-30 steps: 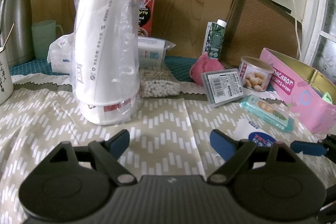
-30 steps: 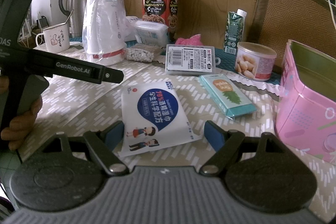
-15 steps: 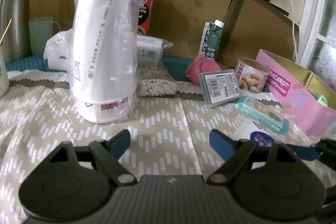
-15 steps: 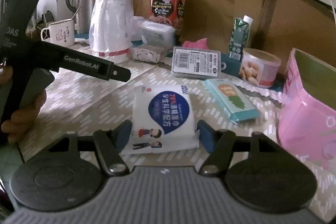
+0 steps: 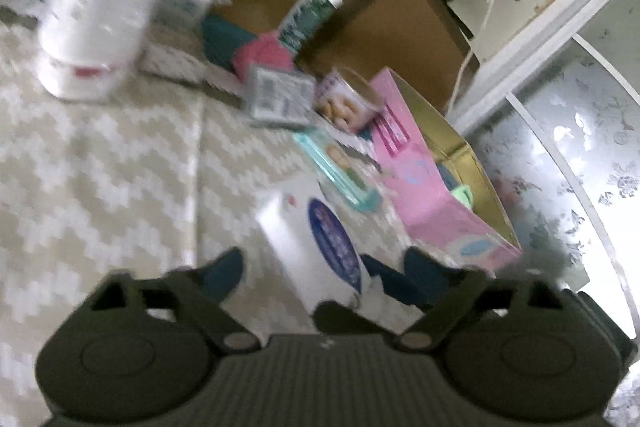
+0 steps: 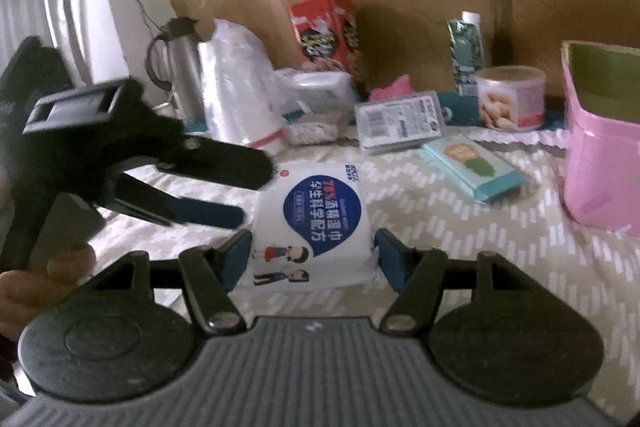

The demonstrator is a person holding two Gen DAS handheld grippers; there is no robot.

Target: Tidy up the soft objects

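Note:
A white wet-wipes pack (image 6: 312,211) with a blue label lies on the patterned tablecloth (image 6: 460,247). My right gripper (image 6: 313,247) is shut on it, a blue pad pressing each side of its near end. In the blurred left wrist view the same pack (image 5: 304,227) sits between the fingers of my left gripper (image 5: 324,267). The jaws are closing and the pads are not on the pack. The right wrist view shows the left gripper (image 6: 250,193), rolled, at the pack's left edge. A pink cloth (image 6: 390,89) lies at the back.
An open pink box (image 6: 600,163) stands at the right, with a teal tissue pack (image 6: 472,167) beside it. Behind are a grey barcode case (image 6: 400,121), a can (image 6: 510,97), a carton (image 6: 464,55), a red tin (image 6: 326,31), bagged cups (image 6: 236,99) and a thermos (image 6: 180,67).
My right gripper closed on the wipes pack. My left gripper swung right and rolled, turning from the bagged cups to the pack, and its jaws narrowed.

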